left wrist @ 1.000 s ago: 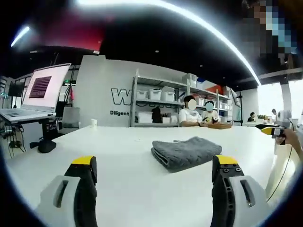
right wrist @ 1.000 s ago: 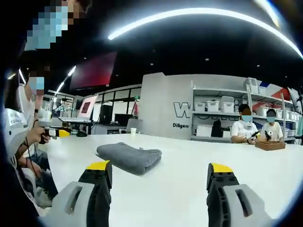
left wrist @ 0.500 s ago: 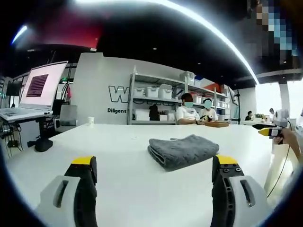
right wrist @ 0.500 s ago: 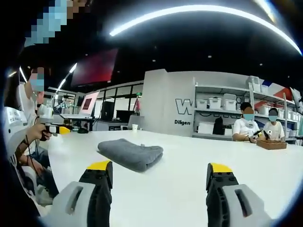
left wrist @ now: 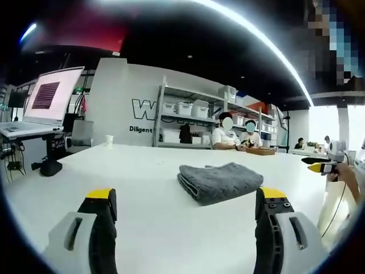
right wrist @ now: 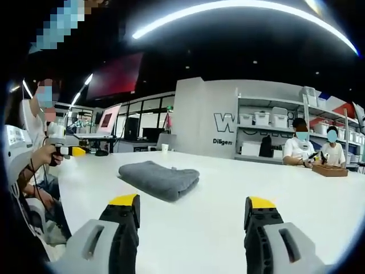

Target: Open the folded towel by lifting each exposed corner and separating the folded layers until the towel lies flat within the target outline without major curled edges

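Both tongs stand spread apart, gripping nothing: the left gripper [left wrist: 185, 200] at the bottom of the left gripper view, the right gripper [right wrist: 191, 206] at the bottom of the right gripper view. Beyond the left jaws, the folded grey towel [left wrist: 220, 181] lies just right of centre on the white table [left wrist: 142, 171], apart from both tips. In the right gripper view it lies left of centre [right wrist: 159, 178]. Bare tabletop surrounds it on every side. Farther back stand a laptop [left wrist: 43, 105] at upper left and shelving [left wrist: 188, 123].
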### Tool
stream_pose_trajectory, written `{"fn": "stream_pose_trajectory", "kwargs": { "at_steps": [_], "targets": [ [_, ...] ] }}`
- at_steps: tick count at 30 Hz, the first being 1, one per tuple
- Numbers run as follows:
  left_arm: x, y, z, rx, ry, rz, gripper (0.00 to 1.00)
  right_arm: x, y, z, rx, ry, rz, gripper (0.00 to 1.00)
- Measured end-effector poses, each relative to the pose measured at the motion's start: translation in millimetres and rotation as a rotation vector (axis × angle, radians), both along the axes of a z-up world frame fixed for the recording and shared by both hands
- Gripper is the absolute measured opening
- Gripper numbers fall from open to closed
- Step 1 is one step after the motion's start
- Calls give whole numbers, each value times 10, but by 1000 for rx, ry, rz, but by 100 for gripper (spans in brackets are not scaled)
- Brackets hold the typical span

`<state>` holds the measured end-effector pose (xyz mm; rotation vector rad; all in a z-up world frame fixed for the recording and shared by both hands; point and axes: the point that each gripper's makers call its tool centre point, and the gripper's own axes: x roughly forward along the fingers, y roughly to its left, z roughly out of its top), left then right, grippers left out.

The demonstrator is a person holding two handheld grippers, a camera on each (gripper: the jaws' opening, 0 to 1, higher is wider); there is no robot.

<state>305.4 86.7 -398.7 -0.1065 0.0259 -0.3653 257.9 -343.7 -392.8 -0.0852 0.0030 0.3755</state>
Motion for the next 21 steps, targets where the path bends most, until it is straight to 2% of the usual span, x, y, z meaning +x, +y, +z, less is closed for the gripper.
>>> {"fn": "stream_pose_trajectory", "kwargs": {
  "at_steps": [21],
  "targets": [
    [-2, 52, -75, 11, 30, 12, 97, -26, 27, -84, -23, 33, 8, 65]
  ]
}}
